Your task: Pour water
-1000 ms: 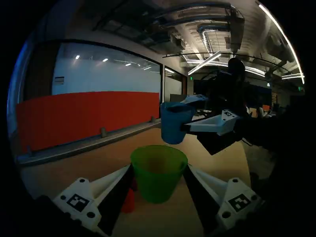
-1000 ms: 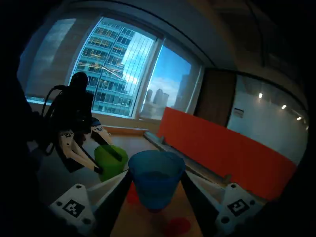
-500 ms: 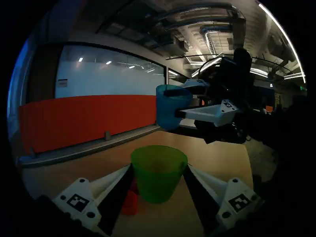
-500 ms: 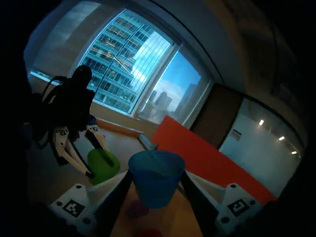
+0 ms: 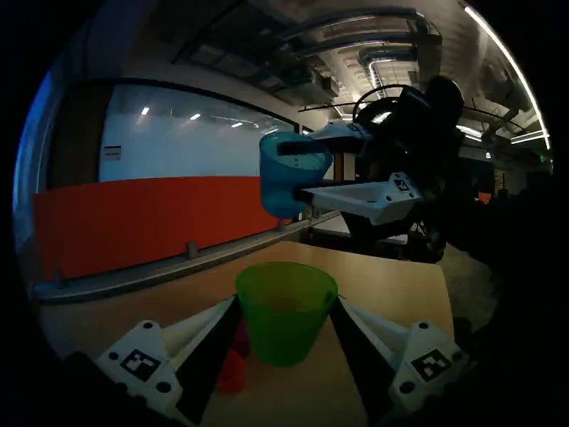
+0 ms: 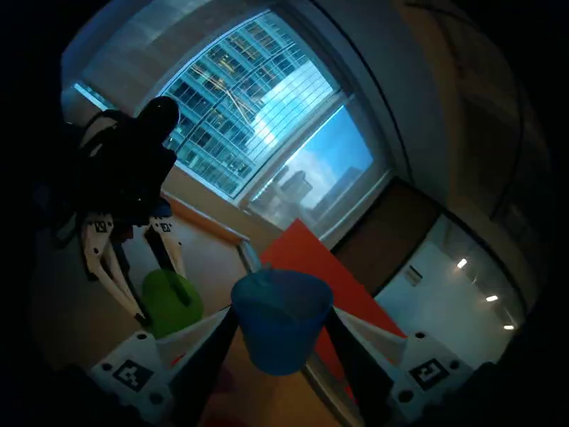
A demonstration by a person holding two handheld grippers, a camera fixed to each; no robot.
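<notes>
Left claw (image 5: 285,307): mine, clamped on upright green cup (image 5: 286,324), near, over wooden table (image 5: 387,274). Right claw (image 6: 282,318): mine, clamped on blue cup (image 6: 282,334), held higher, far side of green cup

Dim office interior: wooden surface (image 5: 387,279) bounded by an orange wall panel (image 5: 142,217) below a pale glass partition (image 5: 185,146); exposed ducts (image 5: 384,53) and strip lights (image 5: 498,47) overhead; large window (image 6: 284,142) facing tall buildings (image 6: 235,114) and blue sky (image 6: 343,153).
</notes>
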